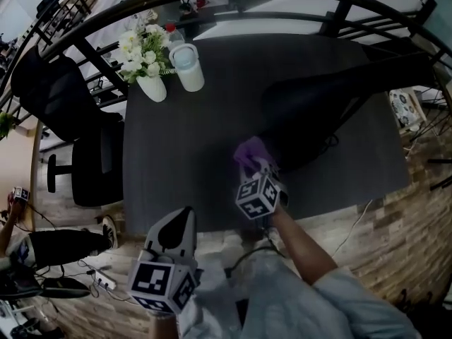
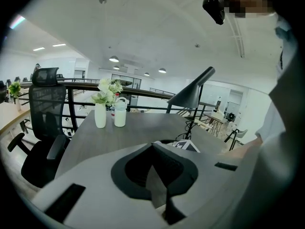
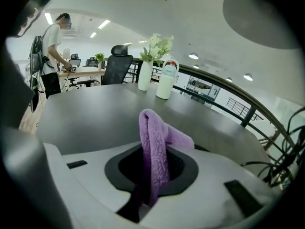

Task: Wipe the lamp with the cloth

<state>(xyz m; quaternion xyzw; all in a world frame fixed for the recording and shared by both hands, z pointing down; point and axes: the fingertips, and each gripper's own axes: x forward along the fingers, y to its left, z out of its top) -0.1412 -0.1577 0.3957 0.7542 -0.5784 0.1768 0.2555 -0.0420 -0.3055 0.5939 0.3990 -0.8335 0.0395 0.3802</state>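
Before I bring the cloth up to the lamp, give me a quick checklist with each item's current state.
1. Cloth held by the right gripper: ok, the jaws are shut on it and a fold stands up.
2. Left gripper free: ok, jaws together with nothing between them.
3. Lamp shade located: ok, above and to the right of the cloth.
4. Cloth touching the shade: not ok, a gap shows between them.
5. Vase and white bottle out of the way: ok, at the far left corner of the table.
6. Cables clear of the sweep: cannot tell.
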